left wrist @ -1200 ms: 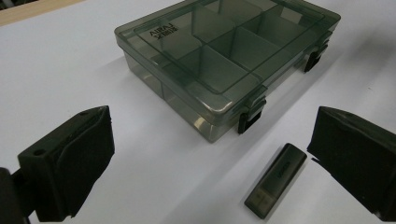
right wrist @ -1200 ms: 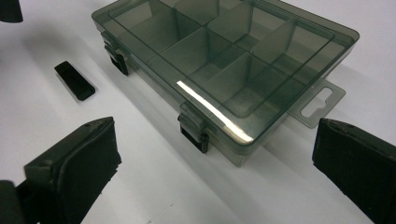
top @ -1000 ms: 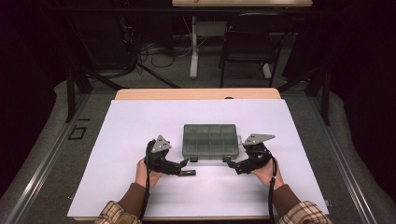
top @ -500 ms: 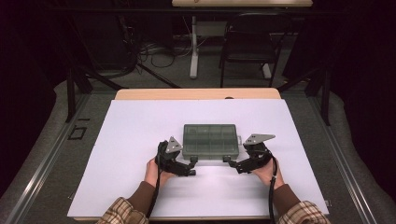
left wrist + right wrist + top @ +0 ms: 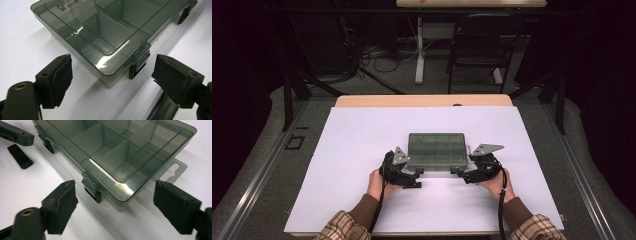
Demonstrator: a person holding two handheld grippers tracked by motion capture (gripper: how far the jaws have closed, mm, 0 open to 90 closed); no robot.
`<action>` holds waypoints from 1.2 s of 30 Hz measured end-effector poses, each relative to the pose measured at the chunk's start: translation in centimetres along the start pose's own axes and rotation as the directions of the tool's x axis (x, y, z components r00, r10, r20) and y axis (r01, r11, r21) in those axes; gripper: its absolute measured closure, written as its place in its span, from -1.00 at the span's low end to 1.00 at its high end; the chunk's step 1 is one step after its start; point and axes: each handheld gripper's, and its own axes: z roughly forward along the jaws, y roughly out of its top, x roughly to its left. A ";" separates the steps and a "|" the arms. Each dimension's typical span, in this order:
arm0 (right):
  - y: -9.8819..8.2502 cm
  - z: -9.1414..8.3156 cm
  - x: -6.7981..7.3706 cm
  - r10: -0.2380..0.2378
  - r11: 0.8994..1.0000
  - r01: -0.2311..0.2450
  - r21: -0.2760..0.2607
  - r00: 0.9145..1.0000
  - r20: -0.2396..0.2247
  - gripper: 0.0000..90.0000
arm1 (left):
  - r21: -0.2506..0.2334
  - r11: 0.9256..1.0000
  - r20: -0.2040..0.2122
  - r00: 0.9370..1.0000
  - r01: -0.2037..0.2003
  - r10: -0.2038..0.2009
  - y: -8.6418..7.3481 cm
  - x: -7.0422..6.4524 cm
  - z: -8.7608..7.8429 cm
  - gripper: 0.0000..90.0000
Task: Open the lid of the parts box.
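A white table [image 5: 362, 150] carries a smoky transparent compartment box [image 5: 436, 150], lid shut, lying flat near the person's edge. The left gripper [image 5: 111, 80] sits at the box's near left corner with its jaws spread wide, the corner and a black latch [image 5: 137, 69] between them, untouched. The right gripper [image 5: 115, 205] mirrors it at the near right corner, jaws apart around another latch [image 5: 92, 188], beside the hang tab [image 5: 175, 171].
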 end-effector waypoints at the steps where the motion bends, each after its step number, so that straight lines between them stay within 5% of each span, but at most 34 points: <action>1: 0.0 0.0 0.0 0.004 1.000 -0.004 -0.004 1.000 0.004 -0.53 | 0.002 1.000 -0.001 1.000 -0.002 0.002 0.0 0.0 0.0 -0.63; 36: -0.1 0.9 0.3 0.002 0.999 -0.004 0.040 0.999 0.051 -0.35 | -0.004 1.000 0.012 0.999 0.030 -0.030 -0.5 0.3 0.0 -0.30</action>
